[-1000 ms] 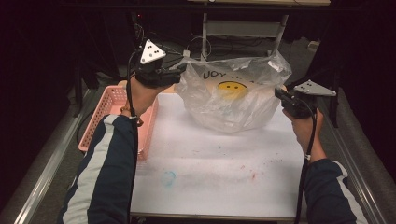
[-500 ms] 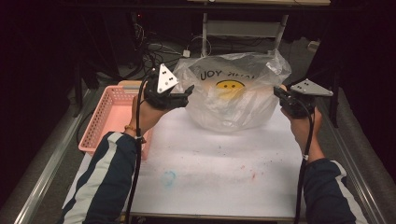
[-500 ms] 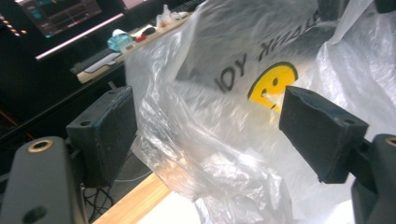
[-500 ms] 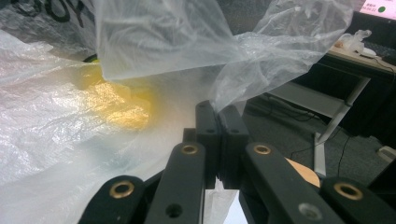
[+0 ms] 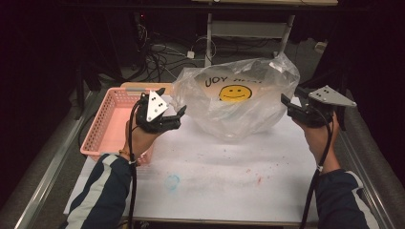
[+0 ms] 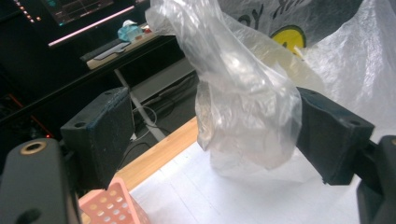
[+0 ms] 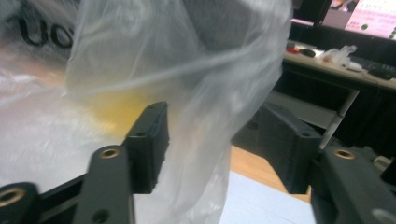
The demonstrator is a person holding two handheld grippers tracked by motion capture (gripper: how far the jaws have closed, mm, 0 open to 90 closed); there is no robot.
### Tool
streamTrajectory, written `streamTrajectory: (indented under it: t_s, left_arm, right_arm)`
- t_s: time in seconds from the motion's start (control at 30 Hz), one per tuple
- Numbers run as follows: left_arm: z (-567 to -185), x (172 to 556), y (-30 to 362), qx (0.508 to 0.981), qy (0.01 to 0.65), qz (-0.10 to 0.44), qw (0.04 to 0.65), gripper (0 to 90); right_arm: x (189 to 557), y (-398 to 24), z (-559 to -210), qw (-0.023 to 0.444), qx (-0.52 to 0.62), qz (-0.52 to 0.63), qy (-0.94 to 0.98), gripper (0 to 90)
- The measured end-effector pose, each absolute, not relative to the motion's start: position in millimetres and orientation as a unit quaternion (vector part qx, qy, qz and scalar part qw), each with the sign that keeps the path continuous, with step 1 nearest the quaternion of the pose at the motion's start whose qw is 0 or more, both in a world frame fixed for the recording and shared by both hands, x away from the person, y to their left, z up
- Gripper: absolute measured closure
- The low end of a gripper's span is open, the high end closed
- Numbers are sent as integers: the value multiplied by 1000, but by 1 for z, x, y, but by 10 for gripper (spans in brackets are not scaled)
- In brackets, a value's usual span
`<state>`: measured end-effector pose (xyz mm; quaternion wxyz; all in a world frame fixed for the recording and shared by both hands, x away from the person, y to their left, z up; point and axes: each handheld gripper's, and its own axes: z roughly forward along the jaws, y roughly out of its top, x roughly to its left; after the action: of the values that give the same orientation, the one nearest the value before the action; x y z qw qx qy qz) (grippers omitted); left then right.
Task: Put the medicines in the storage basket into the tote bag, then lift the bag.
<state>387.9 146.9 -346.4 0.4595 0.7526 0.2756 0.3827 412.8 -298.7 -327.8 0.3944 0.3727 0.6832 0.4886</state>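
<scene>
One clear plastic bag point(image 5: 239, 102) with a yellow smiley face and dark lettering printed on it stands puffed up toward the far side of the white surface point(image 5: 215, 176), between the two grippers. Its thin film is crinkled and catches the light, and its base rests on the surface.

In the left gripper view a crumpled flap of the bag point(image 6: 243, 107) hangs down between the two black fingers point(image 6: 100, 135). The film lies against the finger on the right of that view, while a clear gap separates it from the other one, so the left gripper point(image 5: 179, 114) stands open with the film loose between its fingers; its jaws have just been opening a little further. From above, this gripper sits just beside the bag's left edge.

In the right gripper view another fold of the bag point(image 7: 201, 116) drapes between the fingers point(image 7: 149, 144). They stand apart, with film hanging in the space between them and no squeeze visible, so the right gripper point(image 5: 286, 102) is open too; its jaws have just been opening from a closed state. From above, it sits at the bag's right edge.

A pink perforated basket point(image 5: 112, 124) sits at the left edge of the surface, just behind the left hand point(image 5: 141, 138). The surface carries faint blue and red smudges near its front. The person's sleeves are dark with pale stripes.
</scene>
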Motion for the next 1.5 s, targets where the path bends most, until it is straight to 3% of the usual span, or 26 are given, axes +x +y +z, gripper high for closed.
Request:
streamTrajectory:
  t_s: [0.2, 0.5, 0.9, 1.5]
  left_arm:
    - [-358, 369, 152, 760, 265, 370, 463, 168]
    - [-381, 346, 165, 773, 253, 367, 451, 167]
    - [-410, 317, 184, 788, 250, 357, 435, 167]
    - [-451, 294, 203, 814, 267, 344, 385, 167]
  right_arm:
    - [385, -310, -327, 403, 353, 492, 686, 291]
    - [343, -322, -338, 392, 323, 495, 705, 257]
    - [315, -317, -365, 353, 309, 483, 739, 206]
    - [278, -315, -436, 331, 324, 433, 774, 161]
